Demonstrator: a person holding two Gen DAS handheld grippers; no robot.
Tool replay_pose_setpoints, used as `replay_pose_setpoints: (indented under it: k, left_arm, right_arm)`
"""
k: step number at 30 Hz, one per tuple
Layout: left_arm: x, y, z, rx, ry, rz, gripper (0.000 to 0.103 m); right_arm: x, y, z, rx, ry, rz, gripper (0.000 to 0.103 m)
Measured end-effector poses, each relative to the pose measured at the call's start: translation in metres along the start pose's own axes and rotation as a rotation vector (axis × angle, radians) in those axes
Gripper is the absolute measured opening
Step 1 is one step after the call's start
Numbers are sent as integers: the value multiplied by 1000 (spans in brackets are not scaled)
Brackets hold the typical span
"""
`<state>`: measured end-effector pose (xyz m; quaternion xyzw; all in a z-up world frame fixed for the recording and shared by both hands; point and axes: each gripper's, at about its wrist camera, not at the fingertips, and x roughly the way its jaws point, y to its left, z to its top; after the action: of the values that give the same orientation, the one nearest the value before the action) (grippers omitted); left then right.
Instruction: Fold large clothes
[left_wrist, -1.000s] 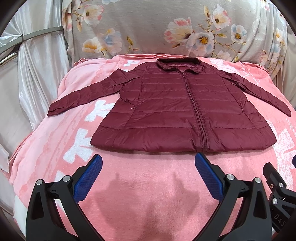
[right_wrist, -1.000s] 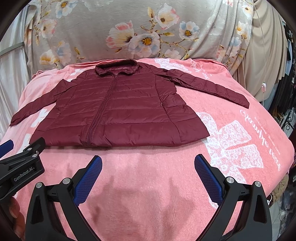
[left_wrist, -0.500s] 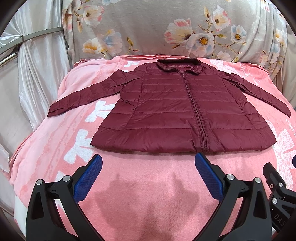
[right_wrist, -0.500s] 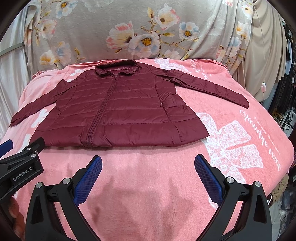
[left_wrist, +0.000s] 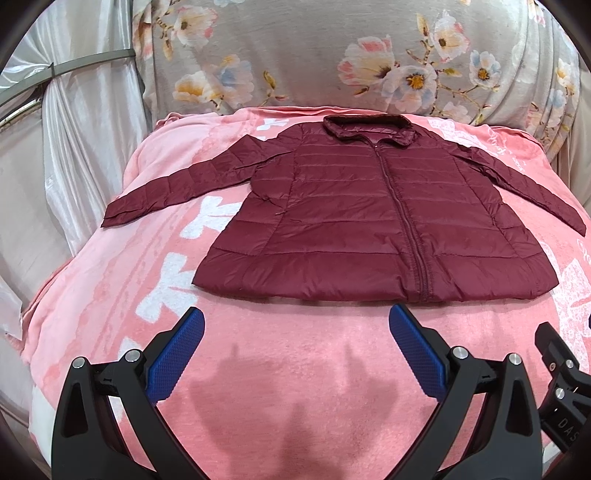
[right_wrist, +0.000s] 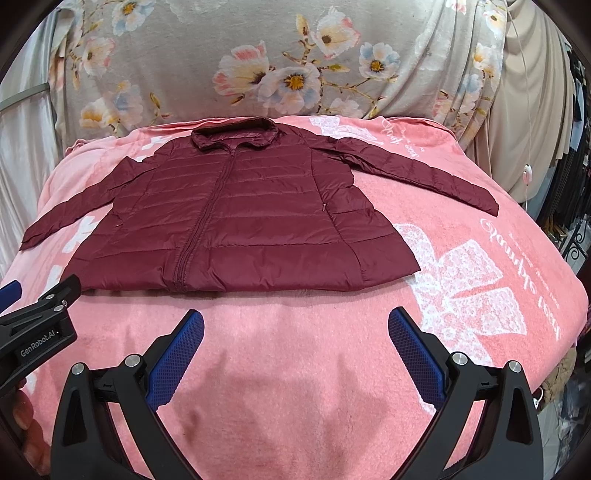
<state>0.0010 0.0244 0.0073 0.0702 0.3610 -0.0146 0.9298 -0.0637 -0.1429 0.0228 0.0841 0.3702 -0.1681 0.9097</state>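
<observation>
Jacket (left_wrist: 373, 218) lies flat, zipped, sleeves spread, on pink blanket (left_wrist: 295, 350). Your left gripper (left_wrist: 295, 334) and right gripper (right_wrist: 295, 332) hover short of hem, fingers spread, empty. Folding not begun; next, you likely pinch sleeve, fold inward.

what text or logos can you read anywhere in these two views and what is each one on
"GenRobot.AI": white print on the black body of the left gripper, seen at the right wrist view's left edge.
"DAS": letters cut off at the frame edge, on the right gripper in the left wrist view.
White cursive script on the pink blanket: upside down, not legible.
Maroon puffer jacket: no visible label.
</observation>
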Motion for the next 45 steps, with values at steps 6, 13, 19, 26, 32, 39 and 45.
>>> replay_pose_setpoints:
  k: [6,13,19,26,32,39,45]
  left_arm:
    - [4,8,-2,-10,8,9,98]
    - [25,25,8,-47,32,10,98]
    - [59,43,26,-111,78,-19,98]
    - [88,51,49,-133,52,-15,98]
    - [107,52,60,-158,36,-24,98]
    - [126,46,67,-160,46,-45,98]
    - [140,46,64,-151,72,-33,98]
  right_arm:
    - [1,0,0,-6,-3,-7,98]
    - [33,-55,26,98,-10,-11,98]
    - [89,-160,75,300,-17,-23,98]
    - [165,-300,117,569,-46,-142,98]
    - [221,-384,130,740,-36,-216,97]
    - [272,-428,134,862,2,-221,78]
    - [290,-436,134,921,3,-242,40]
